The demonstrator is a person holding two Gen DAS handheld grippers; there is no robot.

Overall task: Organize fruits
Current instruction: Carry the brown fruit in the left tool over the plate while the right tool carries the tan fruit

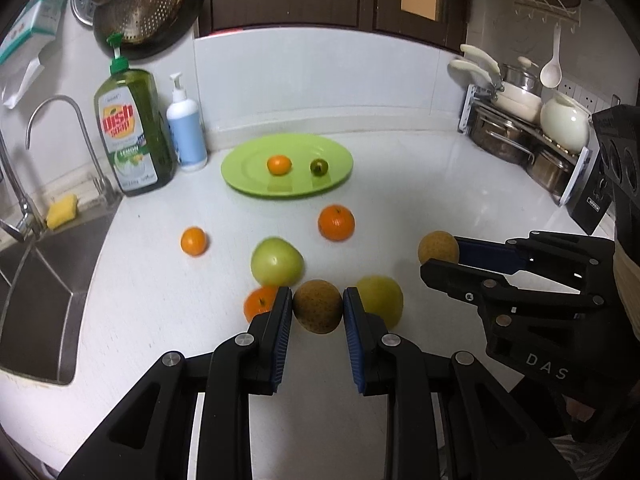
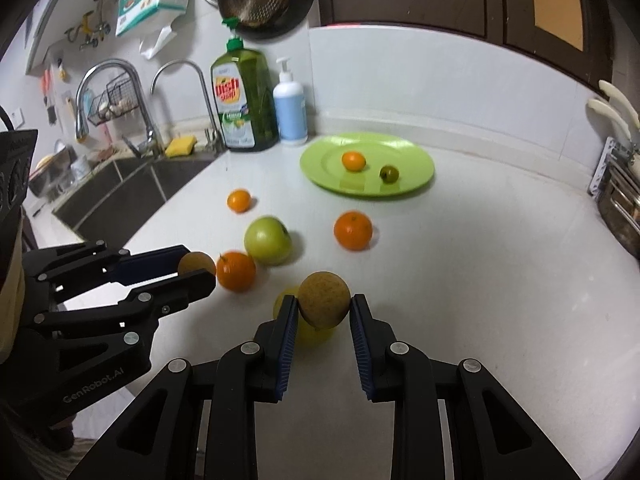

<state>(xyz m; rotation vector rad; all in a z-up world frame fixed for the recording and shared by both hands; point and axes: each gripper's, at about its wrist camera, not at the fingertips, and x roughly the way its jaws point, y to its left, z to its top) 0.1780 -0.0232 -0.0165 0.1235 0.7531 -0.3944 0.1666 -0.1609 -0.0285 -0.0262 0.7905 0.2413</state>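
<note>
Ahead of our grippers, the white counter (image 1: 400, 184) carries a green plate (image 1: 344, 160), three oranges (image 1: 336, 222), two green apples (image 1: 276, 262), and bottles beyond.

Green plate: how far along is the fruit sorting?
Early. Done: the green plate holds a small orange and a dark green fruit. In hand: the left hand-held gripper and the right hand-held gripper each clamp a brown round fruit. Left on the counter: three oranges, a green apple and a yellow-green fruit.
</note>
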